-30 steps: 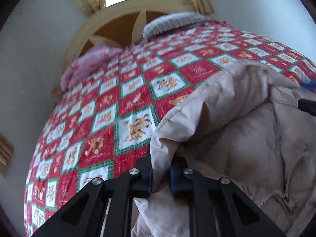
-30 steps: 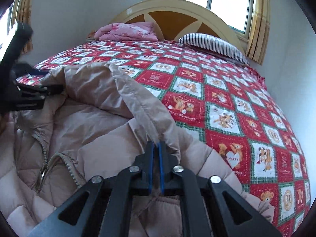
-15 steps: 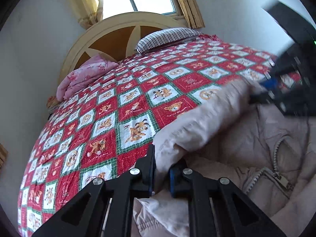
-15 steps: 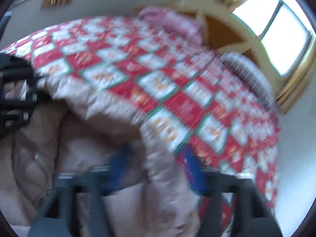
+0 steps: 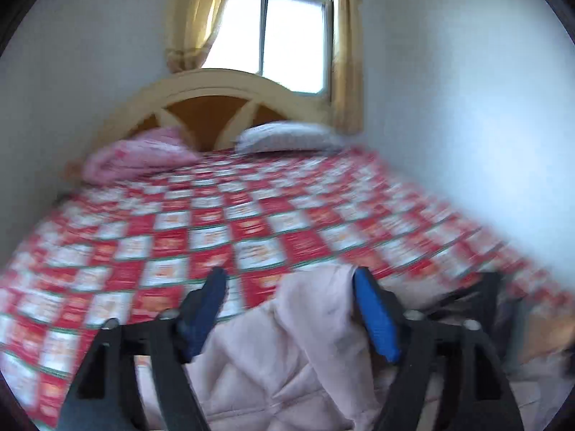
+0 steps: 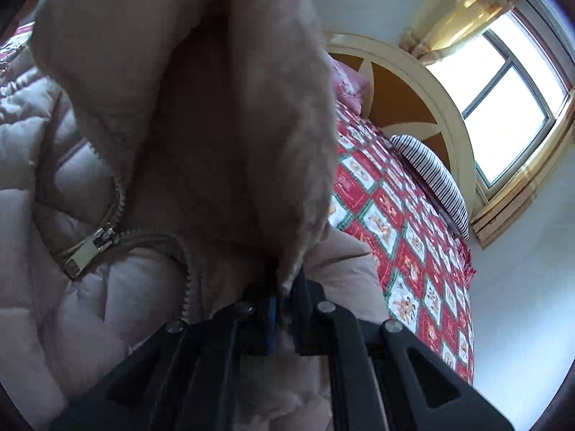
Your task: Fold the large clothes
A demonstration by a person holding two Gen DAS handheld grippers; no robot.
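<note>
A: Where's the jacket (image 5: 287,352)?

B: Bottom centre of the left wrist view, lying on the checked bedspread (image 5: 201,237). The left gripper (image 5: 289,289) is opening, jaws wide apart, a fold loose between them but not pinched.

A: And the right gripper (image 6: 282,287)?

B: Clamped tight on the furry collar (image 6: 230,115), which fills the upper left.

A: The risk?

B: One hold only. I'd guess the padded bulk sags or the collar slips, spoiling the fold.

You had a bed (image 5: 251,222) under a red-and-white patchwork quilt; on it lay a padded beige jacket (image 5: 273,352), a pink pillow (image 5: 140,158) and a striped pillow (image 6: 435,179).
</note>
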